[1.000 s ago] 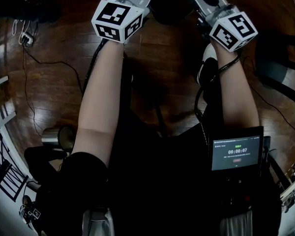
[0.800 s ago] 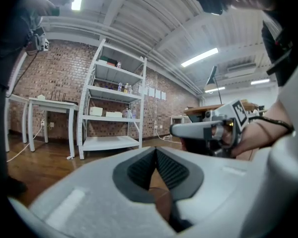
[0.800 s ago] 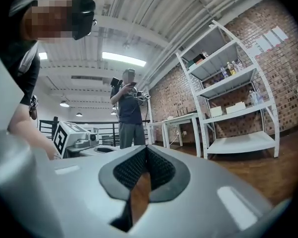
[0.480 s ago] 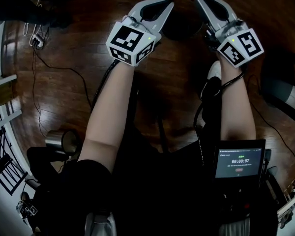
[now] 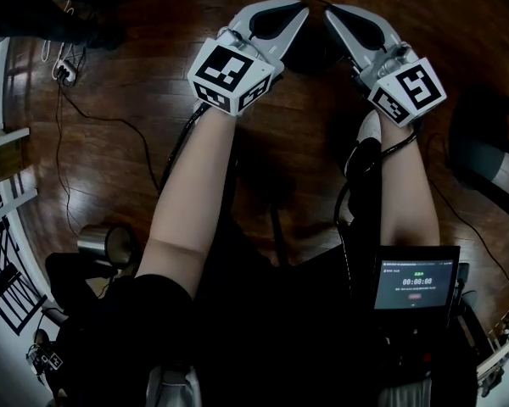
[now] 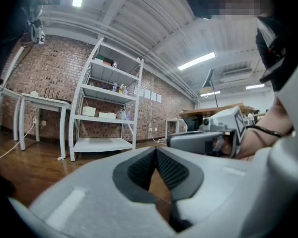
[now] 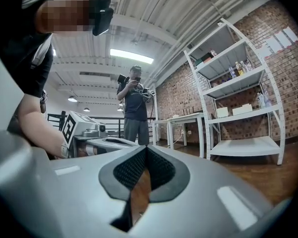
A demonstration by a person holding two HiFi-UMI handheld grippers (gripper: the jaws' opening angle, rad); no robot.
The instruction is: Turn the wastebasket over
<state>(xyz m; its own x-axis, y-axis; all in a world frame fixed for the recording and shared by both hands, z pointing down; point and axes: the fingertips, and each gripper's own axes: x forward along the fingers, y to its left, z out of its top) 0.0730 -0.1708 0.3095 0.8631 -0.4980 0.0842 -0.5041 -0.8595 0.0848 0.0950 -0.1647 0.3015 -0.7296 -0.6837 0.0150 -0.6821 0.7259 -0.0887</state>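
Two claws point away from the person, tips converging. At the near left a shiny metal cylinder (image 5: 102, 246) lies on the wooden floor (image 5: 263, 151), with a cable (image 5: 110, 117) trailing beyond it, both well clear. The left claw (image 5: 297, 15) is pinched together on nothing. Between the tips, low on the floor, sits a dark round shape I take for the wastebasket (image 5: 312, 47). I can't make out whether it stands upright. Neither claw touches it, and both seem equally near. The right claw (image 5: 335, 17) is likewise closed and empty. Nothing blocks the approach, though the person's shoe (image 5: 366, 130) is just behind.
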